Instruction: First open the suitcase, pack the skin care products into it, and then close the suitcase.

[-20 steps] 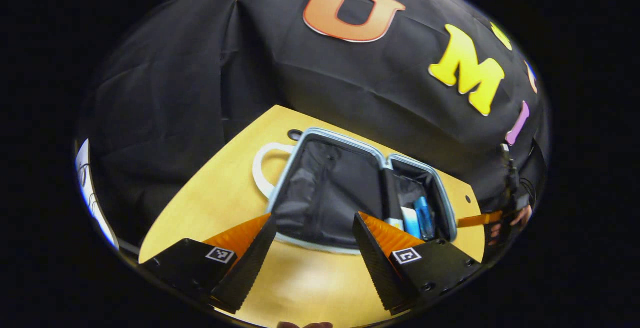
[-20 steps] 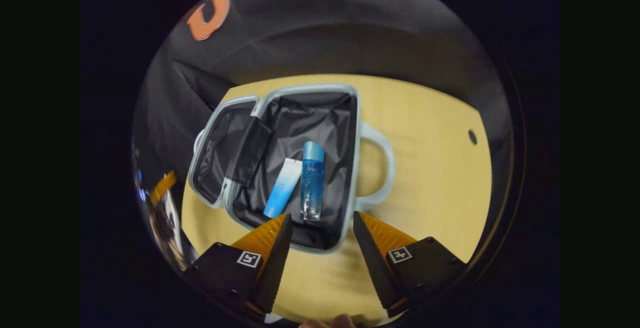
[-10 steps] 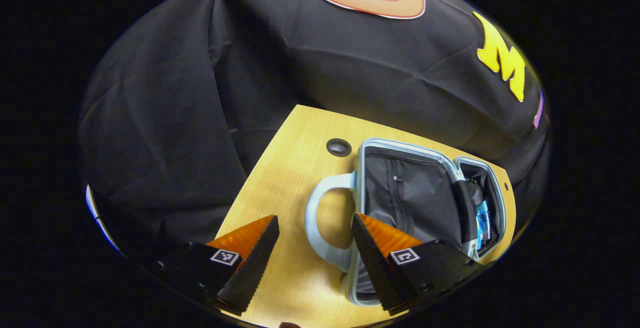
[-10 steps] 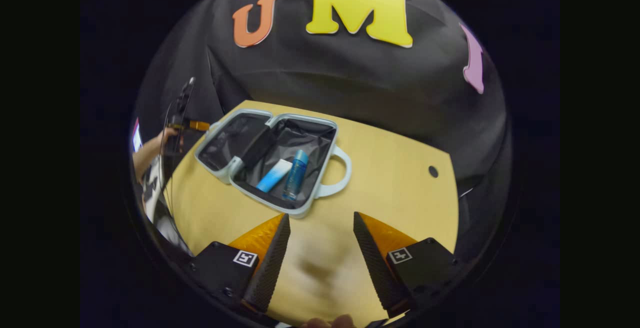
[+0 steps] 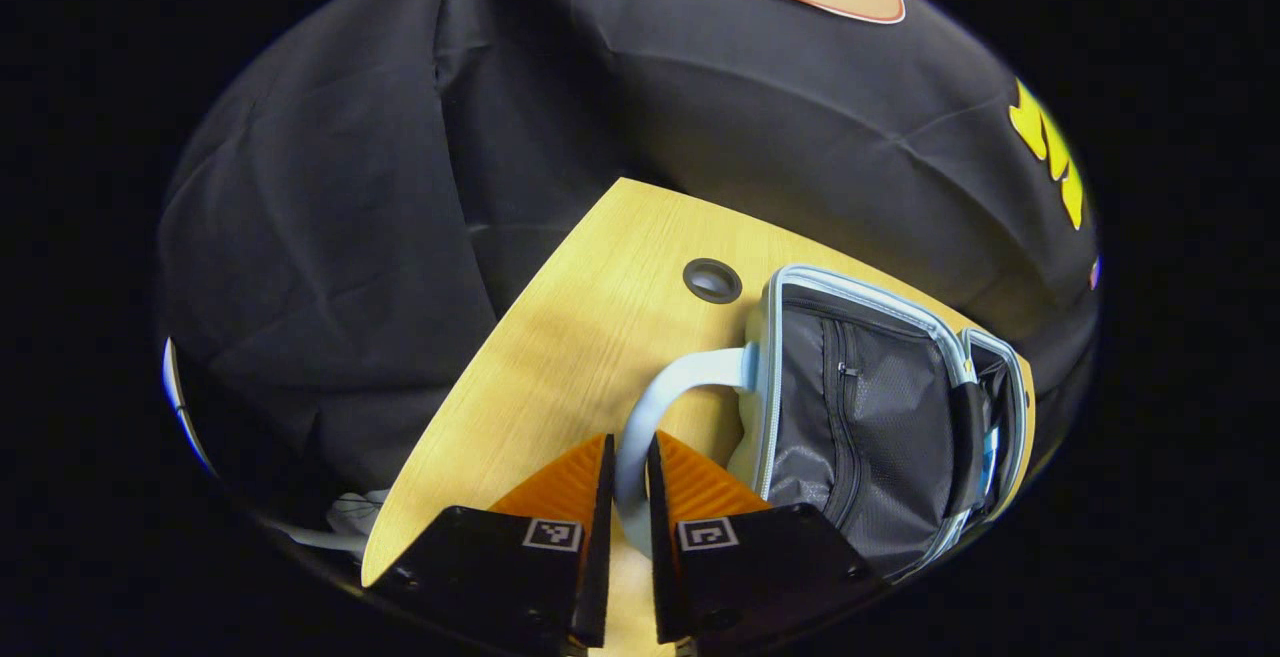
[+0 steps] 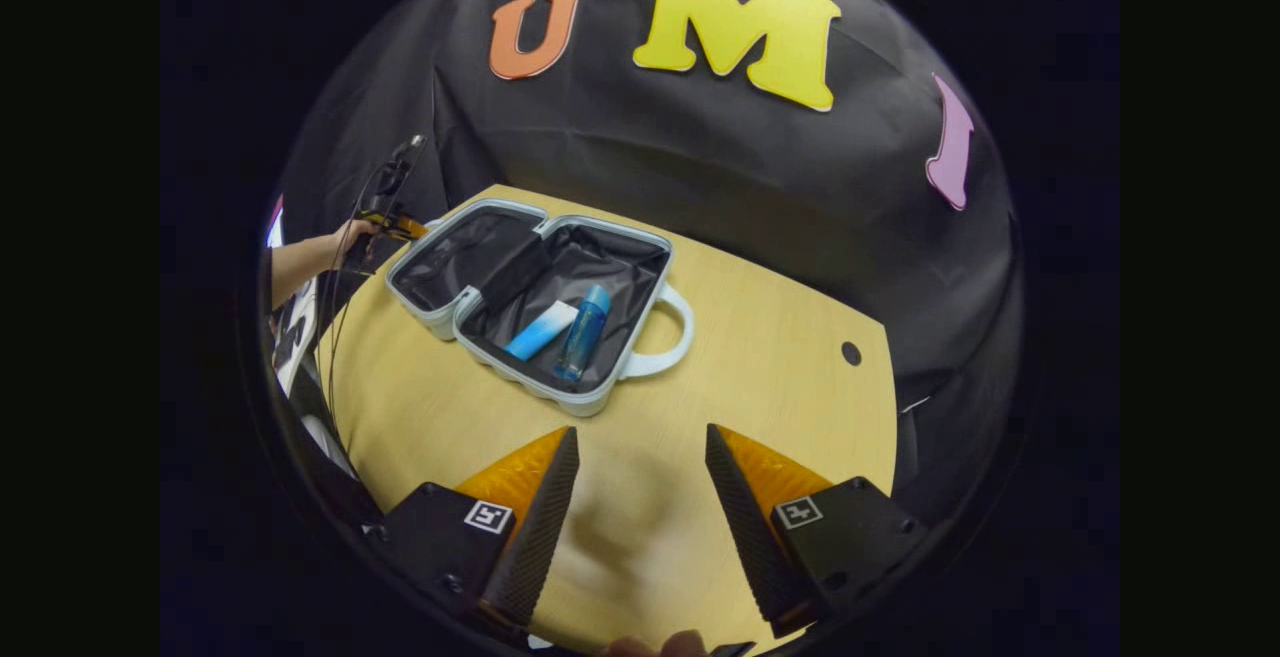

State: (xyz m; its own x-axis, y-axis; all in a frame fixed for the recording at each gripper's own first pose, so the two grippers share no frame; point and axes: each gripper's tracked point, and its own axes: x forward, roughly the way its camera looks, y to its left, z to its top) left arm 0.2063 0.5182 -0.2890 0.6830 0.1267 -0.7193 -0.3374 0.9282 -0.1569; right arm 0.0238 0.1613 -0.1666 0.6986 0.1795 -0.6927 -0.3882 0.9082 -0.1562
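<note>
The pale blue suitcase (image 6: 540,399) lies open on the wooden table, both halves lined in dark fabric. A white-and-blue tube (image 6: 540,329) and a blue bottle (image 6: 583,332) lie side by side in the right half. In the left gripper view, my left gripper (image 5: 627,462) is shut on the curved handle (image 5: 680,377) of the lid half (image 5: 860,297). The right gripper view shows that left gripper (image 6: 395,225) far off at the lid's edge, held by a hand (image 6: 345,235). My right gripper (image 6: 640,437) hovers open over bare table, well short of the suitcase.
The table (image 6: 780,387) has a round cable hole (image 6: 850,353) at the right, and another hole (image 5: 712,280) sits beside the lid. The other half's handle (image 6: 680,337) sticks out to the right. Black cloth hangs behind the table.
My left gripper moved left to the lid's handle and shut on it. My right gripper drew back from the suitcase and stayed open.
</note>
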